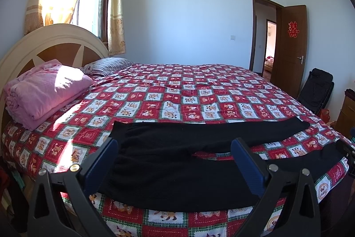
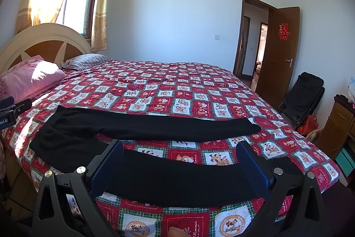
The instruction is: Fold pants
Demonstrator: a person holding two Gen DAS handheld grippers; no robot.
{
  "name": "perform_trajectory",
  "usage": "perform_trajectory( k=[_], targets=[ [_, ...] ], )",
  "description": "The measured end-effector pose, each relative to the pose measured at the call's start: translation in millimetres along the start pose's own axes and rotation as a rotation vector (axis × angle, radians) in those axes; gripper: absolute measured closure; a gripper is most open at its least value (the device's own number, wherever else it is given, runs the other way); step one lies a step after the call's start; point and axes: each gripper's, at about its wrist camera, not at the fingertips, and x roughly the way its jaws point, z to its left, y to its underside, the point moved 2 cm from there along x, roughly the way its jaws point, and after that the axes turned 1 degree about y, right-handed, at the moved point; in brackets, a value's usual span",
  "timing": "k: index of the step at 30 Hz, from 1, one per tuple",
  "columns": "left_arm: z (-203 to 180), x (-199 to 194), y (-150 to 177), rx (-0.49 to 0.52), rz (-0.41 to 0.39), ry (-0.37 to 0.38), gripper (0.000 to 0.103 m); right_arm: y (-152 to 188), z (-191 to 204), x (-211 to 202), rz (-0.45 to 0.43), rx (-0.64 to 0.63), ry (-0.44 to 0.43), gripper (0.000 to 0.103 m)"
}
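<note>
Black pants lie spread flat near the front edge of the bed, waist to the left, both legs stretched to the right with a gap between them. In the right wrist view the pants show with the near leg between my fingers. My left gripper is open and empty, above the waist and upper legs. My right gripper is open and empty, above the near leg. The left gripper also shows at the left edge of the right wrist view.
The bed has a red checked cartoon sheet. A folded pink blanket and a striped pillow lie by the headboard. A black folding chair, a wooden cabinet and an open door are on the right.
</note>
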Motion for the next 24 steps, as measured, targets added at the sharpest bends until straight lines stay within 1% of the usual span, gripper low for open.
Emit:
perform_trajectory(
  k=[10, 13, 15, 18, 19, 22, 24],
  targets=[
    [1.4, 5.9, 2.7, -0.005, 0.020, 0.000, 0.000, 2.3, 1.5, 4.0, 0.013, -0.010, -0.002, 0.001],
    [4.6, 8.7, 2.6, -0.003, 0.025, 0.007, 0.000, 2.5, 1.6, 4.3, 0.014, -0.010, -0.001, 0.001],
    [11.0, 16.0, 3.4, 0.000, 0.034, -0.004, 0.000, 3.7, 1.4, 5.6, 0.021, -0.009, -0.003, 0.001],
    [30.0, 35.6, 5.7, 0.004, 0.059, -0.057, 0.000, 6.2, 3.1, 14.9, 0.039, -0.014, 0.007, 0.001],
    [41.1, 46.3, 6.7, 0.001, 0.074, -0.085, 0.000, 8.4, 3.7, 19.0, 0.050, -0.020, 0.008, 0.001],
    [74.7, 73.0, 8.0, -0.035, 0.104, -0.126, 0.000, 17.0, 8.6, 33.7, 0.084, -0.052, 0.003, 0.001],
    [92.5, 90.2, 8.7, -0.052, 0.129, -0.160, 0.000, 24.2, 11.7, 44.5, 0.113, -0.065, -0.015, 0.001]
  ],
)
